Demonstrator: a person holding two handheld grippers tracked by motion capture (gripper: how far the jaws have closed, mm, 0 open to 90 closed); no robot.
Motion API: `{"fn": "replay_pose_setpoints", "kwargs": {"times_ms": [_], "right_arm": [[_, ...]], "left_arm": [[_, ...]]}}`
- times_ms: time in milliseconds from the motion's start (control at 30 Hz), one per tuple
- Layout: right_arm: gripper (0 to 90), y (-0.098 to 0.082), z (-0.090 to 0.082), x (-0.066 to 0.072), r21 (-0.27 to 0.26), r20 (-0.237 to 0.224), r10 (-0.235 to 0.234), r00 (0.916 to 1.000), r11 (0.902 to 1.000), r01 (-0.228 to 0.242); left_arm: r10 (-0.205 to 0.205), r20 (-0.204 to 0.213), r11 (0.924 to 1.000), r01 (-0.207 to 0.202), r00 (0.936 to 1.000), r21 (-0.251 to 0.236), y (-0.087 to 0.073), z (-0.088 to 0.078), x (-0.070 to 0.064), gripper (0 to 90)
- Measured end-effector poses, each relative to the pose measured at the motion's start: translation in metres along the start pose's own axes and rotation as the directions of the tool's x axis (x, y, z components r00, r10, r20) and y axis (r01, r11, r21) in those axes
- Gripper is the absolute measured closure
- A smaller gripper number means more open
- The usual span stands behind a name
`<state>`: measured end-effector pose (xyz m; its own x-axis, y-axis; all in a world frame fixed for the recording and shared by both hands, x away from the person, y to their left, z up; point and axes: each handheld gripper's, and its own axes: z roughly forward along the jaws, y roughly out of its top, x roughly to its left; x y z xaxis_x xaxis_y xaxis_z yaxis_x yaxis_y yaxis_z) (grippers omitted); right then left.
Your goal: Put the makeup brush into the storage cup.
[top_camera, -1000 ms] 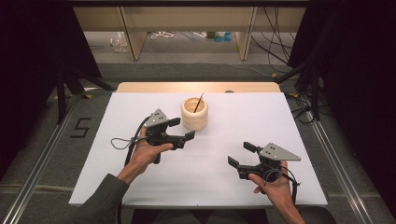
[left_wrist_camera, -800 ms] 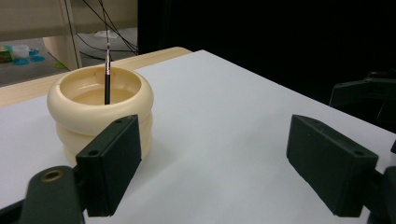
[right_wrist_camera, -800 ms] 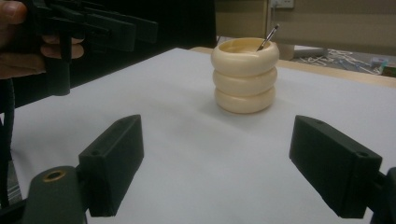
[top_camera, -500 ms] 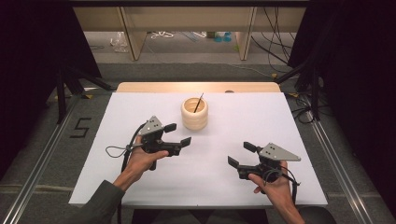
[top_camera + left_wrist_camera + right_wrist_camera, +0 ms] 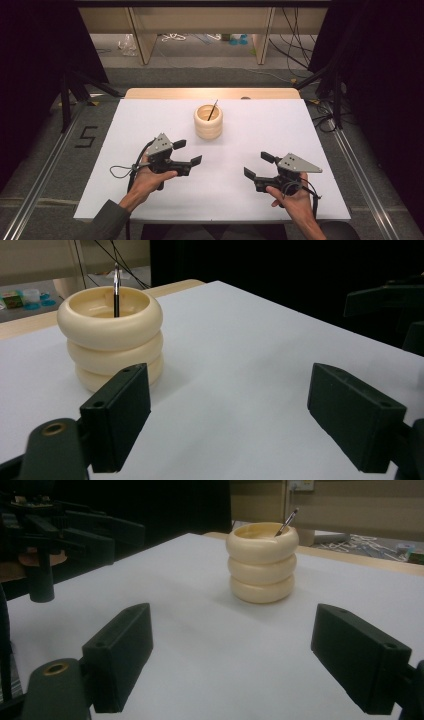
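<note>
We saw the cream holder (image 5: 208, 121) standing upright on the white table (image 5: 150, 125), toward the far edge and about centred. It was three stacked rounded rings, smooth and matte, open at the top. A thin dark pen (image 5: 213, 109) stood inside it, leaning against the rim, tip end up.

The left gripper (image 5: 187, 151) was held nearer to us than the holder and to its left, jaws spread wide, nothing between them. The right gripper (image 5: 258, 165) sat nearer still and to the holder's right, jaws likewise apart and empty. Both were well apart from the holder. From the left gripper view the holder (image 5: 110, 336) stood just beyond the left jaw; from the right gripper view it (image 5: 262, 562) stood between the jaws, farther off, with the left gripper (image 5: 75, 532) dark off to one side.

Nothing lay between either gripper and the holder, just bare flat white sheet. A wooden strip (image 5: 210, 93) ran along the table edge behind the holder. Cables (image 5: 172, 37) lay on the floor beyond that.
</note>
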<state>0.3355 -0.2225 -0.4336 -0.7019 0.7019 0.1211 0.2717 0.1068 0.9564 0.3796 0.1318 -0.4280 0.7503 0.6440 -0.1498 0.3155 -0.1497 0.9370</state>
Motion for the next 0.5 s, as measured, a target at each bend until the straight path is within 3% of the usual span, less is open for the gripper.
{"fn": "replay_pose_setpoints", "kwargs": {"times_ms": [200,500], "right_arm": [[16.3,0.0,0.001,0.0,-0.007,0.002,0.001,1.0,1.0,-0.001],[15.6,0.0,0.0,0.001,0.009,0.012,0.007,0.9999,0.9999,-0.007]], "left_arm": [[-0.022,-0.002,0.9997,0.022,0.9998,0.005,-0.008,-0.009,-0.001,17.1],[-0.019,-0.013,0.9998,0.019,0.9997,0.006,-0.016,-0.019,-0.003,16.9]]}}
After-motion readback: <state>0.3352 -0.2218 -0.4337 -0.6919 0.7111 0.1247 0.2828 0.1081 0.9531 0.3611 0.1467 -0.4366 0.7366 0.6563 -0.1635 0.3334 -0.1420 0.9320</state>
